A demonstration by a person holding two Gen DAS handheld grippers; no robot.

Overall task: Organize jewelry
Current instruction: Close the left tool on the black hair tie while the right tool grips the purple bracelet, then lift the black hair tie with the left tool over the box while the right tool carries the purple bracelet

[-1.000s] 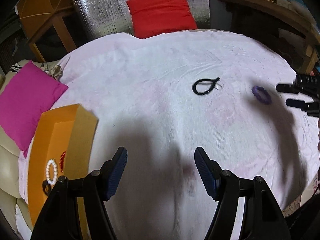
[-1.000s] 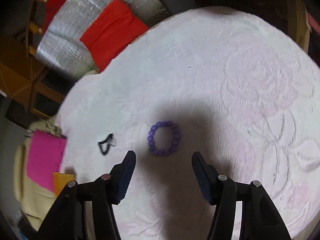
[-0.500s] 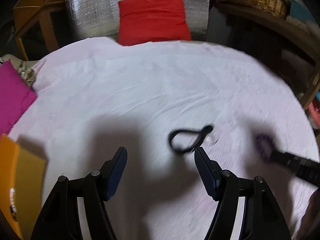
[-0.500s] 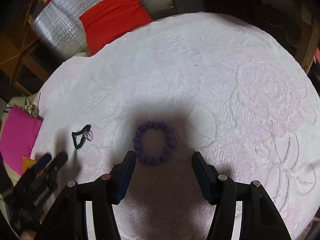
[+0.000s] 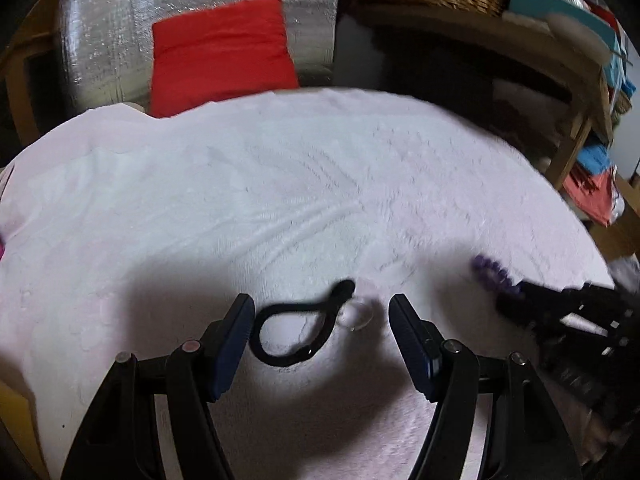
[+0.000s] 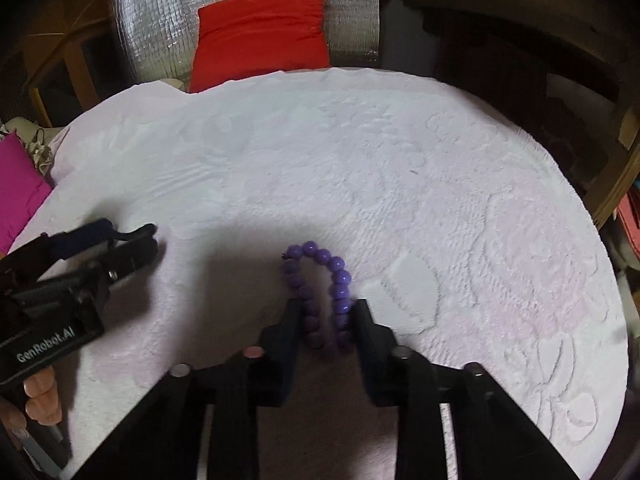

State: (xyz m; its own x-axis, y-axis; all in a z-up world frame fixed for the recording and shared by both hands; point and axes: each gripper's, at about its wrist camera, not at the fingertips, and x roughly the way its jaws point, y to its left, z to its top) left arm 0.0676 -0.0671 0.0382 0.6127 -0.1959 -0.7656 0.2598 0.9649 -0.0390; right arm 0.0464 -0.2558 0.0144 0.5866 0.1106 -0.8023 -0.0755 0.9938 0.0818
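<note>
Purple beads of a bracelet [image 6: 320, 296] are being squeezed into a narrow loop between the jaws of the right gripper [image 6: 324, 312], which are closing on its near part while the far end is lying on the white textured cloth [image 6: 400, 168]. The right gripper is being pointed steeply down at the cloth. In the left wrist view the same bracelet [image 5: 494, 274] is being seen just at the right gripper's tip [image 5: 516, 304].

A black cord loop [image 5: 298, 328] with a small clear ring [image 5: 356, 316] at one end is lying flat on the cloth between the open jaws of the left gripper [image 5: 322, 328], whose blue pads [image 5: 234, 340] are being kept apart from the cord on both sides. The left gripper is being tilted downward over it; fingers of the hand [image 6: 40, 396] holding it are being shown at the right wrist view's lower left. A red cushion [image 5: 220, 52] is leaning against silver foil sheeting [image 5: 104, 40] beyond the cloth.
</note>
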